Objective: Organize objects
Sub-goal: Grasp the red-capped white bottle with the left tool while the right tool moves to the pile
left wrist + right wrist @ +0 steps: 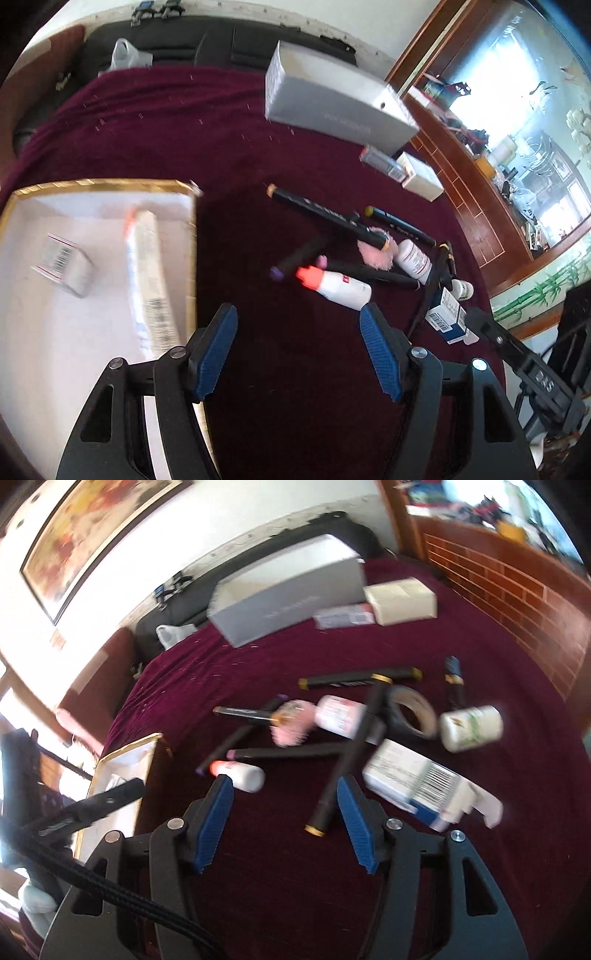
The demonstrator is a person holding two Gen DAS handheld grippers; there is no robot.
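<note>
A gold-rimmed white tray [107, 183] lies at the left, with a long tube box [147, 280] and a small barcoded box [64, 264] inside. My left gripper [297, 314] is open above the maroon cloth, just right of the tray, with nothing between its fingers. Beyond it lies a pile: black markers [328, 218], a white bottle with an orange cap [336, 284], a pink puff [376, 254] and a pill bottle [415, 258]. My right gripper [284, 784] is open over the same pile; a black marker [347, 760] lies beneath its jaws, unpinched.
A long grey box [332, 99] lies at the back of the cloth, small cartons [421, 177] beside it. A tape roll [410, 712], a white-green bottle [471, 727] and a blue-white carton [417, 779] lie at the right. A wooden cabinet [509, 587] borders that side.
</note>
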